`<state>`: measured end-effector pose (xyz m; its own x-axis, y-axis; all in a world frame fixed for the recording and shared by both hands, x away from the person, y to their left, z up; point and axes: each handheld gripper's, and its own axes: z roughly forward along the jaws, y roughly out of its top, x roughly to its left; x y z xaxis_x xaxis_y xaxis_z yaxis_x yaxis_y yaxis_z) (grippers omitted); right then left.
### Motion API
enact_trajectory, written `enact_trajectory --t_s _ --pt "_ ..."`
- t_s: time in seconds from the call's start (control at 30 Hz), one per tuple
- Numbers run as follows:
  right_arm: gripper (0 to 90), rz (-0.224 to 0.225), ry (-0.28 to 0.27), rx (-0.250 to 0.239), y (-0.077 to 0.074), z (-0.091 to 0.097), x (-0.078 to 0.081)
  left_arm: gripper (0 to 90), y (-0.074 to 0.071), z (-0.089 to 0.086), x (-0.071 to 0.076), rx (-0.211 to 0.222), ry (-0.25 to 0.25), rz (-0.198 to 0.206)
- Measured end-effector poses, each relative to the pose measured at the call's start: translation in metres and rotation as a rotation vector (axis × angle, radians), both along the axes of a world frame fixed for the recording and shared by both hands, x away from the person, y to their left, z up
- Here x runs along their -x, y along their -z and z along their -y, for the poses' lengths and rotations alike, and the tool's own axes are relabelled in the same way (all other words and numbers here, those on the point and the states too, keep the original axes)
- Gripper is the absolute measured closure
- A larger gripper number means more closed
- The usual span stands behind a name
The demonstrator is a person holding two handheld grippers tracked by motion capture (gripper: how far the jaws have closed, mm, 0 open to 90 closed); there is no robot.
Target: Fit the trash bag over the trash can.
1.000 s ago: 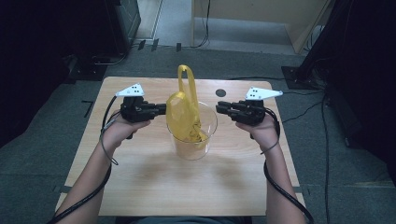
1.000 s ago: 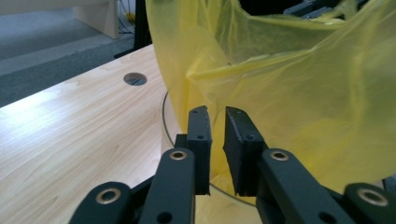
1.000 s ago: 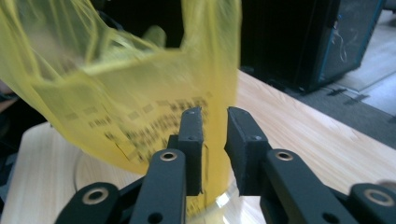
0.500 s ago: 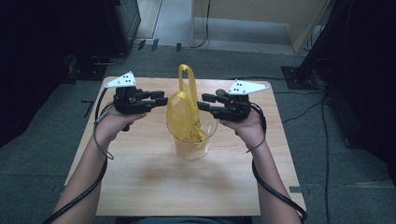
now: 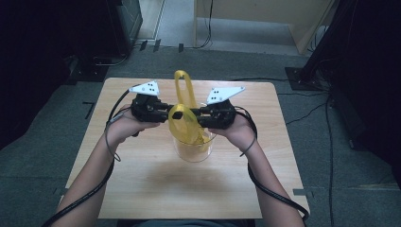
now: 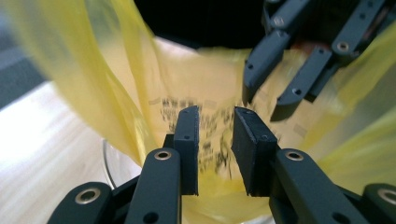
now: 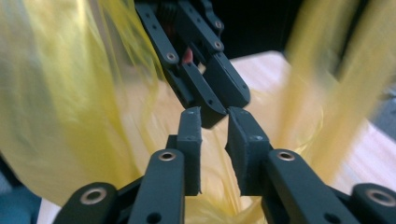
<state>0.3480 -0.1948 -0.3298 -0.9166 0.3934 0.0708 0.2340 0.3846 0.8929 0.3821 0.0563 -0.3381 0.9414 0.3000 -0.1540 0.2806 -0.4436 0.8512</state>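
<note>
A yellow plastic bag [image 5: 185, 124] sits in a clear glass container [image 5: 194, 150] near the middle of the wooden surface [image 5: 142, 189]. The bag's lower part fills the container, its mouth stands above the rim, and one long handle loop [image 5: 183, 87] rises upright behind it. Dark print shows on the film in the left gripper view.

The left gripper [image 5: 166, 115], held in the person's left hand [image 5: 124, 126], comes in level from the left side of the bag, its grey three-cornered plate on top. The right gripper [image 5: 197, 115], held in the right hand [image 5: 239, 132], comes in level from the opposite side, so the two face each other across the bag's mouth, tips close together.

In the left gripper view, the left gripper [image 6: 215, 135] has its jaws at a narrow gap, having just been closing. Yellow film lies behind and below the gap, and the pads do not clearly press on it, so it reads as slightly apart rather than clamped. The right gripper's jaws [image 6: 275, 79] show farther off at the upper right, against the bag.

In the right gripper view, the right gripper [image 7: 214, 135] likewise shows a narrow gap after just closing, with bag film below and around the jaws but none visibly pinched. The left gripper [image 7: 210, 100] sits just beyond its tips, nearly touching them. The bag's sides are blurred on both edges of this view.
</note>
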Motion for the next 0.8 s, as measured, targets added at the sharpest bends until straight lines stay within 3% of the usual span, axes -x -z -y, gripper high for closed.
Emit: enact_trajectory --t_s 0.07,0.17,0.33,0.47,0.57,0.8 --pt "70.9 -0.008 -0.006 0.022 0.007 0.003 0.001 69.2 0.007 0.000 0.002 -0.024 0.008 -0.014" --pt "65.1 -0.019 -0.007 0.036 0.017 0.012 0.003 66.5 0.017 -0.002 0.005 -0.025 0.031 -0.024" --pt "56.7 -0.034 -0.015 0.078 0.032 0.030 0.005 61.4 0.025 -0.003 0.012 -0.049 0.058 -0.003" --pt "47.2 -0.046 -0.014 0.076 0.039 0.039 0.006 55.5 0.028 -0.003 0.014 -0.042 0.046 0.013" --pt "37.2 -0.059 0.022 0.074 0.045 0.043 0.007 46.7 0.032 -0.004 0.015 -0.034 0.019 0.021" --pt "28.7 -0.026 0.056 0.096 0.047 0.043 0.007 37.5 0.038 -0.008 0.015 -0.038 -0.020 0.041"
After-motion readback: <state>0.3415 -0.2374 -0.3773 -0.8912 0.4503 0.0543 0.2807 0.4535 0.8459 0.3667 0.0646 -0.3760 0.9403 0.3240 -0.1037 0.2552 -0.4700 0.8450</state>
